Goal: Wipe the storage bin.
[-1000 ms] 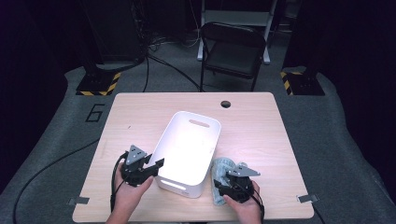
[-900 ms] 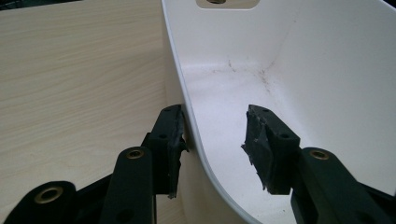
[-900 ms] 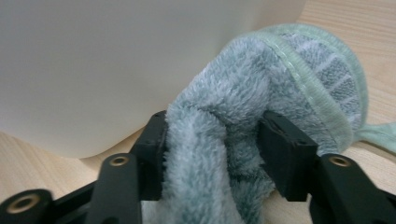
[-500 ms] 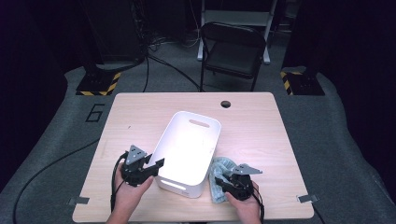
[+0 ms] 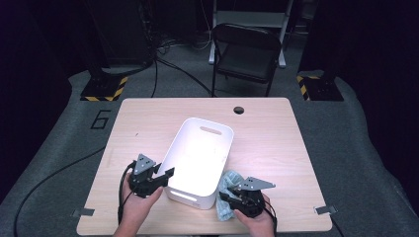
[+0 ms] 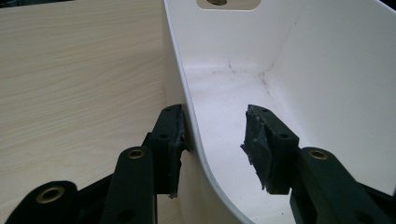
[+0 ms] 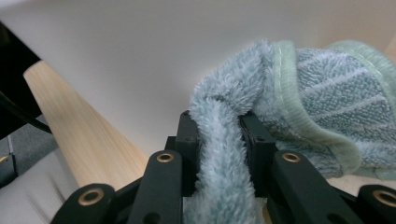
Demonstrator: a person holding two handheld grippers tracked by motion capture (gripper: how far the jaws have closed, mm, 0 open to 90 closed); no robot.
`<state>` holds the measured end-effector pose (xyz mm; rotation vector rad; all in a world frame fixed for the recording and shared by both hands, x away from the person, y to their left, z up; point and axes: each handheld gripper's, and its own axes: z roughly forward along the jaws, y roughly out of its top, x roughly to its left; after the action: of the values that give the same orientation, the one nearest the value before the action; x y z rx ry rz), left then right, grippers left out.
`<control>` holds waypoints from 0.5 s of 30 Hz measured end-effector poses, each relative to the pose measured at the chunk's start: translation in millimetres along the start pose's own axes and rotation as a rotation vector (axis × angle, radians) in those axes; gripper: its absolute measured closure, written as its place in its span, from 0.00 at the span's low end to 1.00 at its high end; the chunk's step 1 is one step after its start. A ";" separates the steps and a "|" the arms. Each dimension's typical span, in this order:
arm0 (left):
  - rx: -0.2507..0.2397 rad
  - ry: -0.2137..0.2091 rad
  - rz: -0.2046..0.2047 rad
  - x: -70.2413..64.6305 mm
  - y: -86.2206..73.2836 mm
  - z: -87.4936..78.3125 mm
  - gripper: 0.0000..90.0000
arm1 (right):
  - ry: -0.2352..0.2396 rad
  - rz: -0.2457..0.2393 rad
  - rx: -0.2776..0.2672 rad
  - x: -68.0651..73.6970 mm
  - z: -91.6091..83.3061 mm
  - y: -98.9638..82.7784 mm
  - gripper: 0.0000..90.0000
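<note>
Two grippers work at the near edge of the wooden table (image 5: 276, 128). The right gripper (image 5: 231, 198) has just been closing and now pinches a fold of the pale blue-green towel (image 5: 226, 197) between its pads (image 7: 250, 140); the rest of the towel bunches just beyond the jaws, against the white bin (image 5: 200, 160) at its right near corner. The left gripper (image 5: 164, 175) straddles the bin's left wall near its near corner, jaws apart, one pad (image 6: 173, 140) touching the outside, the other clear inside.

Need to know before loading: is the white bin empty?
Empty as far as visible: the white bin shows a bare floor, and the towel lies outside beside it.
</note>
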<state>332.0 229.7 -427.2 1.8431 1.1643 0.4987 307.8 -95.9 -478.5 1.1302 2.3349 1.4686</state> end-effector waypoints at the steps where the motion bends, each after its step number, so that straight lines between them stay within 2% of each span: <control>1: 0.001 -0.001 -0.003 -0.2 0.0 0.0 0.64 | -0.002 -0.006 -0.011 2.1 -2.1 2.3 0.81; 10: -0.005 0.016 -0.003 -2.5 -0.8 0.9 0.65 | 0.024 -0.055 -0.097 21.3 -25.7 23.0 0.80; 12: 0.001 0.014 0.002 -3.2 -0.6 1.0 0.65 | 0.016 -0.072 -0.095 24.5 -24.7 22.4 0.80; 15: -0.001 0.020 0.005 -4.1 -0.9 1.1 0.65 | 0.027 -0.049 -0.097 23.2 -22.7 19.3 0.81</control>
<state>330.3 225.8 -428.0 1.8441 1.1728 0.5212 290.1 -91.9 -445.4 1.0278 2.2649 1.5698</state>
